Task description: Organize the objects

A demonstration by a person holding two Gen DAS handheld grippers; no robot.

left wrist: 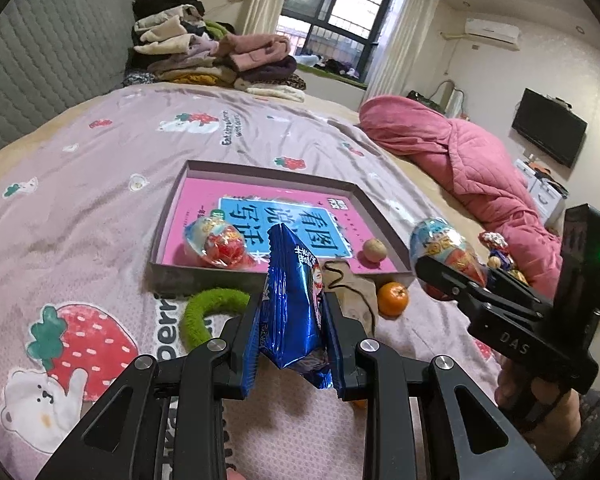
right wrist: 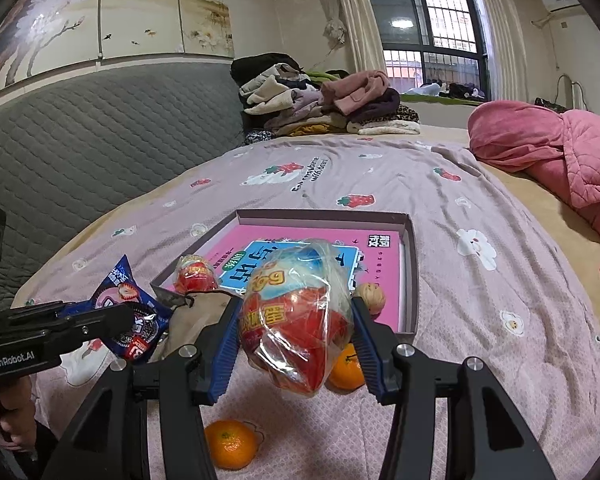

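Blue snack packet (left wrist: 294,300), strawberry-print pink blanket (left wrist: 100,184)

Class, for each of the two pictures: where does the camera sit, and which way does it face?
Left wrist: sits behind the left tool, facing a shallow purple cardboard tray; it clamps a blue foil snack packet; right tool visible.
Right wrist: behind the right tool, clamping a plastic-wrapped toy egg; left tool visible.
Shared: tray, packet, egg.

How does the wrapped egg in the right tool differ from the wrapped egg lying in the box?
The held egg is lifted off the bed, clamped in the right tool; the boxed egg rests on the pink book inside the box. The held egg stands nose-up; the boxed egg lies sideways. Both share red-and-blue print under clear wrap.
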